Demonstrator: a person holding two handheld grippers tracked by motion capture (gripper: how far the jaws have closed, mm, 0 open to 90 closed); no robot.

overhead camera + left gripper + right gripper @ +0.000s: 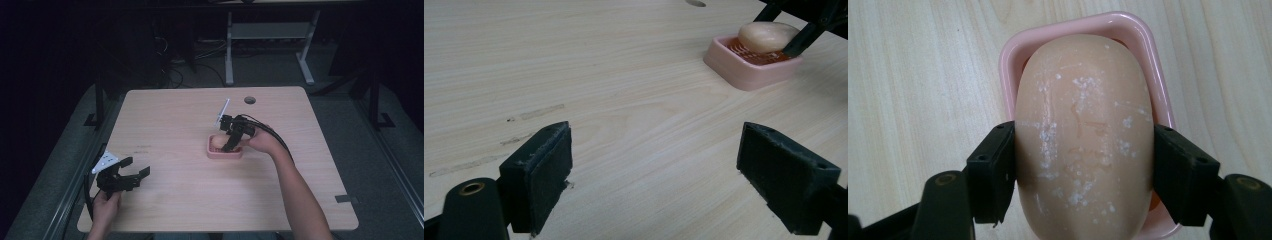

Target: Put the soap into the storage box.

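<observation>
The right gripper (1083, 170) has its two fingers (993, 172) clamped on the long sides of a bar of soap (1085, 135), one pad on each flank, a hold that looks meant to keep the rounded bar from slipping. The soap sits over a pink soap dish (1010, 60), whose rim curves beyond the fingertips, so it is either being set in or lifted out. In the high view the right hand (260, 140) tilts the gripper steeply down into the dish. The left gripper (131, 175) waits well apart near the table (180, 120) edge, fingers (541, 175) spread wide with bare wood between them.
</observation>
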